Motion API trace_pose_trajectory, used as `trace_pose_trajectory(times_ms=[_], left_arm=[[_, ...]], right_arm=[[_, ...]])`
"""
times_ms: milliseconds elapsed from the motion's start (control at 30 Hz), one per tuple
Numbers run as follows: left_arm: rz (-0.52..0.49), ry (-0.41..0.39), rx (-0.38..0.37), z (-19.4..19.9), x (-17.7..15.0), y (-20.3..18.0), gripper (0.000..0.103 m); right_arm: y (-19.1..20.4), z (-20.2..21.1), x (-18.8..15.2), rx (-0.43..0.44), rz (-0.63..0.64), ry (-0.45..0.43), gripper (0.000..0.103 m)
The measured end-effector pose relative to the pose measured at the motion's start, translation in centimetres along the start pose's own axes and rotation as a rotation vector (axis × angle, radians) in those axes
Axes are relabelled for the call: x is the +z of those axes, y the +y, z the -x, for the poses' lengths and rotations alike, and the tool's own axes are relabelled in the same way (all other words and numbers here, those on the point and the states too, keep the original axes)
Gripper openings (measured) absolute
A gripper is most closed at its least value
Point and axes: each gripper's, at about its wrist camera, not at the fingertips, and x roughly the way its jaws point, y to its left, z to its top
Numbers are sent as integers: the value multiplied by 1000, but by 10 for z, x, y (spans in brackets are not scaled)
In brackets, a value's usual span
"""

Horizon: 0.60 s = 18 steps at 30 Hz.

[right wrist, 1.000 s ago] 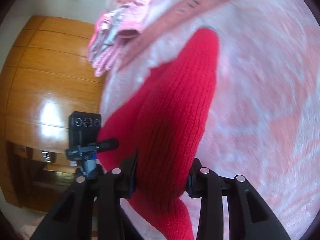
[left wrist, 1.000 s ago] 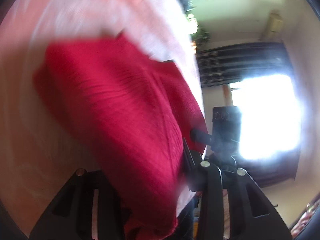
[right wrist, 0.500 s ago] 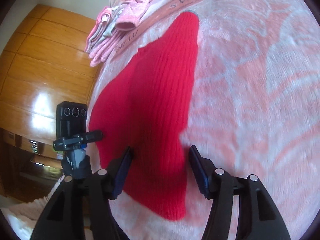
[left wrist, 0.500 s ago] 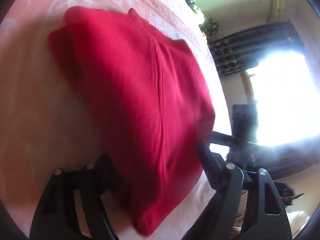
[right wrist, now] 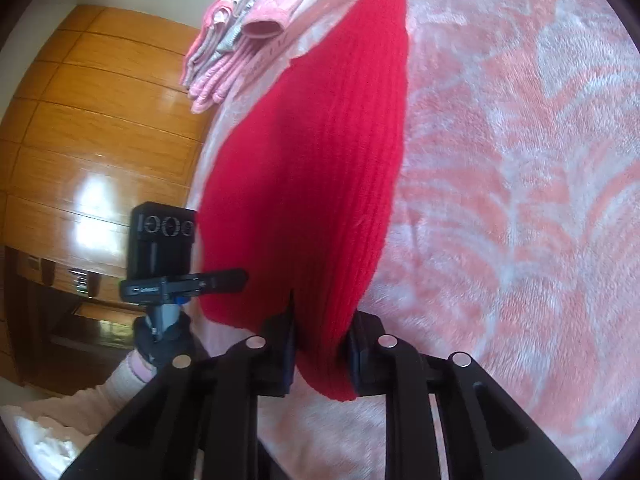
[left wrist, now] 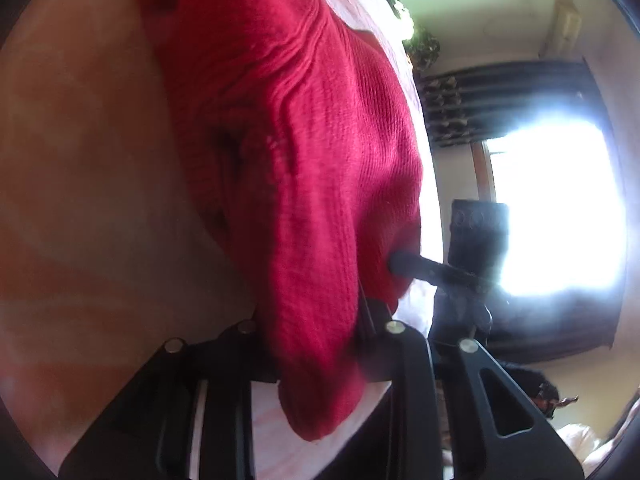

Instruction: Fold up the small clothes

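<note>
A red knit garment (left wrist: 304,120) lies on a pink patterned blanket (left wrist: 88,160). In the left wrist view its near edge bunches into ridges, and my left gripper (left wrist: 316,336) is shut on that fold. In the right wrist view the same red garment (right wrist: 312,160) stretches away in a long ribbed shape, its near end pinched in my right gripper (right wrist: 322,344). The cloth hides the inner faces of both pairs of pads.
A stack of folded pink and grey clothes (right wrist: 240,40) sits at the blanket's far edge (right wrist: 520,200). A gloved hand (right wrist: 160,340) holds a black camera unit (right wrist: 164,240) beside the bed. A wooden wardrobe (right wrist: 80,120) stands behind it. A bright window (left wrist: 560,208) glares.
Half a second ago both grippers stood open over the flat garment. Both have now closed on its near edge, and the cloth bunches up at the left gripper.
</note>
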Motion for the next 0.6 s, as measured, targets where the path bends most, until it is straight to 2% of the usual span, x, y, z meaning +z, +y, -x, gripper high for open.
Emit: trace_pose_trajectory(times_ms=[100, 200, 367, 467, 567, 600], left_arm=[[-5, -51, -57, 24, -6, -8, 22], [-11, -46, -19, 33, -7, -10, 22], [17, 4, 61, 28, -19, 15, 23], [32, -13, 43, 26, -16, 24, 25], [-28, -34, 67, 31, -21, 20, 27], [-45, -41, 77, 34, -26, 15, 31]], right_arm=[[0, 17, -1, 50, -37, -6, 19], [-8, 13, 0, 68, -97, 30, 19], [-21, -1, -7, -7, -121, 55, 19], [-26, -3, -12, -31, -118, 39, 19], [-21, -4, -14, -70, -88, 15, 20], [-18, -4, -15, -83, -77, 6, 21]])
